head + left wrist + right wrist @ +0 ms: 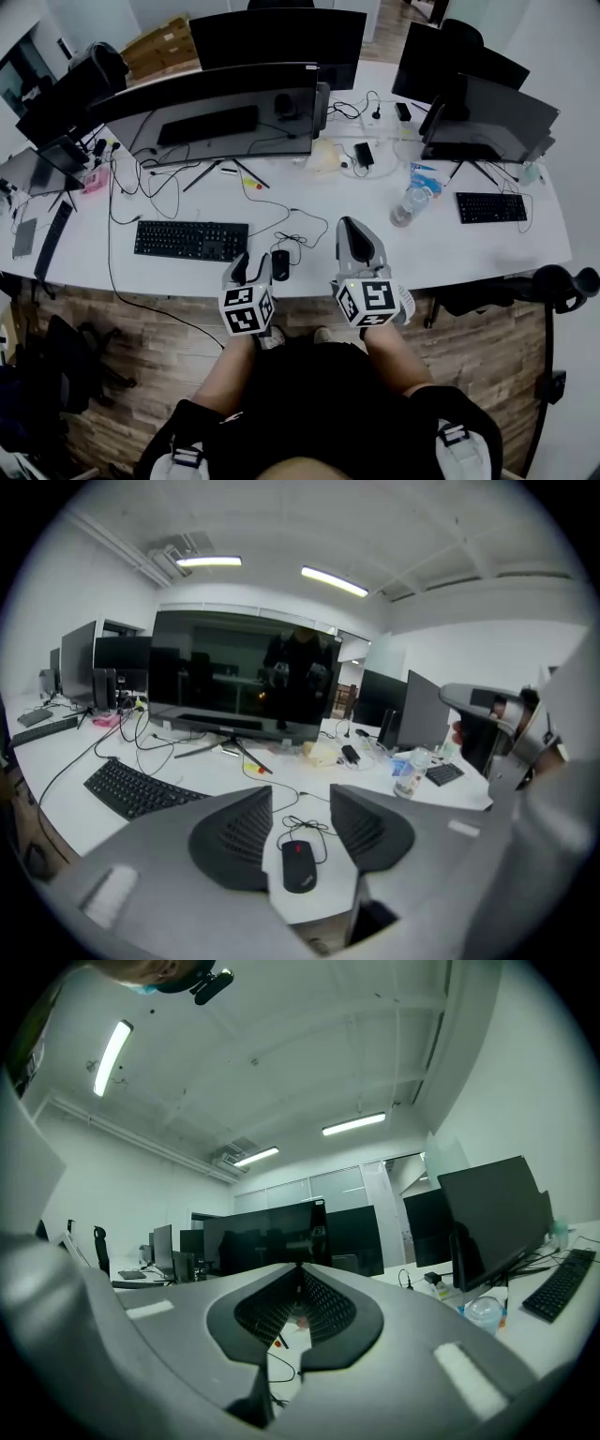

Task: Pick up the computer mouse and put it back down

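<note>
Two tools are in play at the near edge of the long white desk (450, 248). The left gripper (300, 801) has its ribbed jaws parted about halfway and grips nothing. The small black computer mouse with a red scroll wheel (299, 864) lies flat on the desk at 6 o'clock of the gap, framed by the jaws but touching neither. From the head view the mouse (280, 263) sits near the desk edge, with the black keyboard (190, 240) at its 9 o'clock and its thin cable looped at 12 o'clock. The right gripper (300, 1271), at the mouse's 3 o'clock, has its jaws together and empty. By my reading, the task has barely begun: closing, lifting and setting down all remain.
</note>
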`<state>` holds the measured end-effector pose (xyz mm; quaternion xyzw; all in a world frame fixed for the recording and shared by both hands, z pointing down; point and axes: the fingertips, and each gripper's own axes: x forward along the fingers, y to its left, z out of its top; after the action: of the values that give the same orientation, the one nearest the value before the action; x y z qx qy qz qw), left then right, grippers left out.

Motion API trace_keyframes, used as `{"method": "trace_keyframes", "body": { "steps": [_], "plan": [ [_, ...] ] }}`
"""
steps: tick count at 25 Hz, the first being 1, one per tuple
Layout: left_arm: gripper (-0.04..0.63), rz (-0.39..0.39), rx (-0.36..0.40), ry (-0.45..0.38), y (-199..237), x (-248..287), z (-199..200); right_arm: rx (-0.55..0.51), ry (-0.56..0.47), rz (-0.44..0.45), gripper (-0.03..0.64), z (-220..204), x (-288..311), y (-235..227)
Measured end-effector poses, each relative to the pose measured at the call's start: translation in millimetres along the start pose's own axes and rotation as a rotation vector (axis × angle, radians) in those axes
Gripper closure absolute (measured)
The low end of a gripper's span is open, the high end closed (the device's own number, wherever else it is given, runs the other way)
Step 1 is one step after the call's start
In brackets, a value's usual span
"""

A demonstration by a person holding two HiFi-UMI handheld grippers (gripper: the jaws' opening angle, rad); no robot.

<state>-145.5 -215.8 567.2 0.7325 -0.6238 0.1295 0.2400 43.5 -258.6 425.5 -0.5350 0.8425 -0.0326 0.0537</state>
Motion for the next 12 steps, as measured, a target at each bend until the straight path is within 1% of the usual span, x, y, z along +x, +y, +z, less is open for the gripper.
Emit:
{"method": "trace_keyframes", "body": {
  "steps": [1,5,12],
  "plan": [
    [0.378,-0.011,-0.002,0.023,-2,6,-7,-0.002,0.005,-0.011,0.618,-2,-1,-2],
    [0.338,-0.040,-0.003,0.110,-9,28,-37,-0.011,0.027,-0.050,0.618,-8,-7,-12],
    [0.321,-0.040,0.015,0.221,-11,65,-81,-0.028,0.072,-0.111,0.618,-19,-20,-27]
  ]
}}
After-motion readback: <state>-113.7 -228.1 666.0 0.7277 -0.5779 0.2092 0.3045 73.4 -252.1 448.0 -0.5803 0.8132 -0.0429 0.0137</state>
